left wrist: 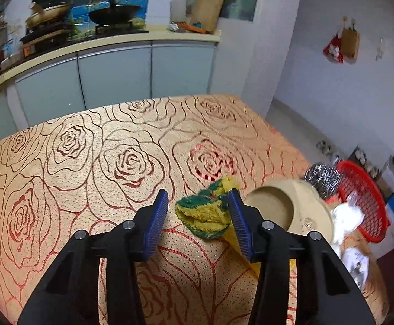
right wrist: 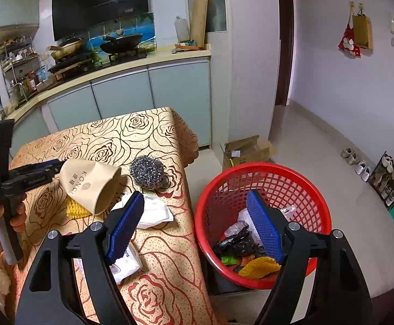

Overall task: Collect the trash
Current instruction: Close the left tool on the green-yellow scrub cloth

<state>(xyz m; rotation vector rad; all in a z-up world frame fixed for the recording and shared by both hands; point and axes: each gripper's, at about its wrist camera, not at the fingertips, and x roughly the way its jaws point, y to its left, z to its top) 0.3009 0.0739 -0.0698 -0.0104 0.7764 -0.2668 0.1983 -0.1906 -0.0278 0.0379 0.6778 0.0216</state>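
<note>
The crumpled yellow-and-green scouring sponge [left wrist: 206, 215] lies on the rose-patterned tablecloth [left wrist: 88, 162] between the half-open fingers of the left gripper [left wrist: 198, 211], touching its right pad only. The right gripper [right wrist: 197, 226] (jaws wide, empty) hangs nearer the red plastic mesh basket [right wrist: 291, 181], so the left hand is the 1 placed for the sponge.

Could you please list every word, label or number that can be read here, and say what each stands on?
"KONG", with a leaf logo: on the tipped beige paper cup.
"...ons", partly hidden: on the white packet on the table.
Small characters beside "KONG" and print on the counter jars: too small to read.
</note>
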